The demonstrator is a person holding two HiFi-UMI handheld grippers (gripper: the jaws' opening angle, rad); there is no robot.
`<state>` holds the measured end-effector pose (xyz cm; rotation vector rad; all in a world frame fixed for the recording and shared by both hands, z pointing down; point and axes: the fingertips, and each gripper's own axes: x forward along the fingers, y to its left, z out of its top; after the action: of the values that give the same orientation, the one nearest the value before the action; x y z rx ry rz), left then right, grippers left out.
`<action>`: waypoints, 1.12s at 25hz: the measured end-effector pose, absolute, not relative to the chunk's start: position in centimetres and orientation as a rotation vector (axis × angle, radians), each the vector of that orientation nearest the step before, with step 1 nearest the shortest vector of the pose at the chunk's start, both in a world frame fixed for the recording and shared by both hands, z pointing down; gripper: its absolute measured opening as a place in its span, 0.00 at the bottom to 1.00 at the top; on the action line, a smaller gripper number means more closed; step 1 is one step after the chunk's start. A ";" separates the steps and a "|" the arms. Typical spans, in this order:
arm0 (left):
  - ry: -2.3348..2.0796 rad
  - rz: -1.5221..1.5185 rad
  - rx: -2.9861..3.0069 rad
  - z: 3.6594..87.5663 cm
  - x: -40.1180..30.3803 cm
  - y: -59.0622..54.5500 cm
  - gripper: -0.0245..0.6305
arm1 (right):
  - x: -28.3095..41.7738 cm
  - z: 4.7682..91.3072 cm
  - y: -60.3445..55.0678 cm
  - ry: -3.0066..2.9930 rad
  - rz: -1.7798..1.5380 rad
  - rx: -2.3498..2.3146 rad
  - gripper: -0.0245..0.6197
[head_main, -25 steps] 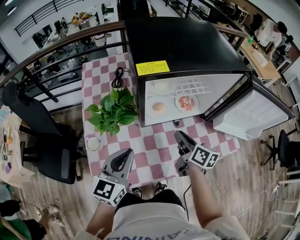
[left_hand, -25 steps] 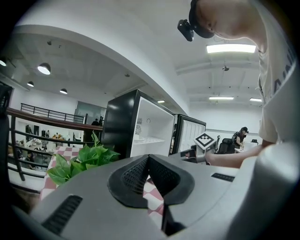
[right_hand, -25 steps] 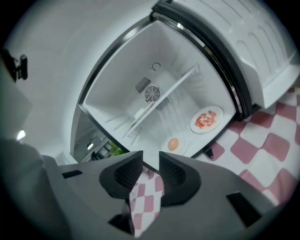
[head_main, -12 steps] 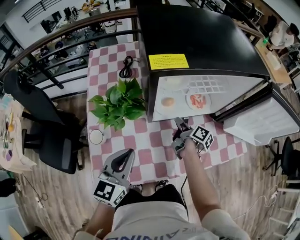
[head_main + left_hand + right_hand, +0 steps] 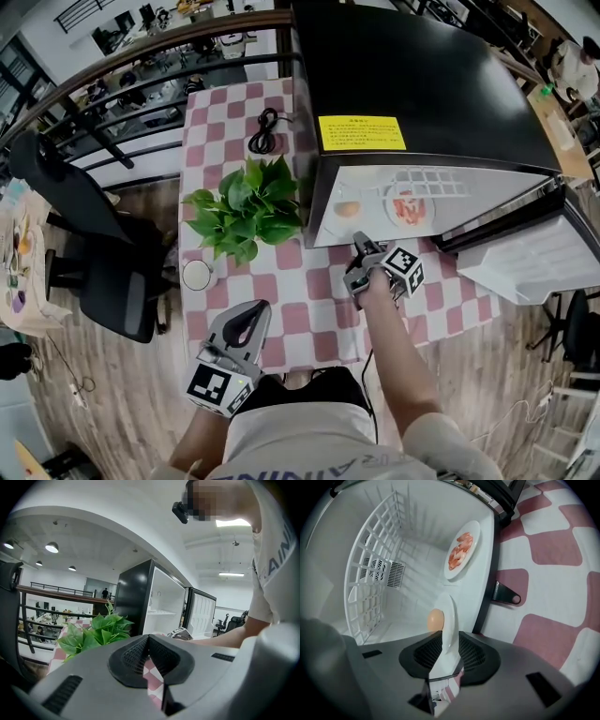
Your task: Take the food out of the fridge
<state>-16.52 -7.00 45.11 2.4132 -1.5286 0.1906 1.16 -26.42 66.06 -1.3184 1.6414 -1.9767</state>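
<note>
A pink-and-white checked worktop (image 5: 323,314) stands on a wood-plank floor (image 5: 112,394) beside a dark railing (image 5: 131,89), with a black office chair (image 5: 98,272) at its left. Beyond the railing lie the desks of an open office (image 5: 141,19). Round ceiling lamps (image 5: 52,547) and long light panels (image 5: 232,574) glow under a white ceiling (image 5: 117,522).

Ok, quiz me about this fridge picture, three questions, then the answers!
1. True or false: the fridge is shut.
2. How many plates of food sit inside it?
3. What is between the right gripper's jaws? A) the plant B) a plate's rim C) nothing
Key: 1 false, its door hangs open. 2 two, one with pink food. 3 B, the plate with the round orange food; those jaws have just been opening.
</note>
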 end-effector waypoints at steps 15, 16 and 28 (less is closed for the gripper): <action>-1.531 0.210 2.401 45.4 -16.7 -7.7 0.05 | 2.2 66.3 -26.2 1.517 -1.988 -1.328 0.09; -1.526 0.209 2.403 45.4 -16.6 -7.8 0.05 | 2.3 66.1 -25.8 1.519 -1.985 -1.322 0.09; -1.492 0.228 2.416 45.8 -16.2 -7.8 0.05 | 2.3 66.2 -23.5 1.583 -1.986 -1.265 0.09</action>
<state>-16.24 -7.75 45.77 2.4162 -1.4922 0.2285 2.34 -23.55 66.19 -1.2646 1.5827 -1.9861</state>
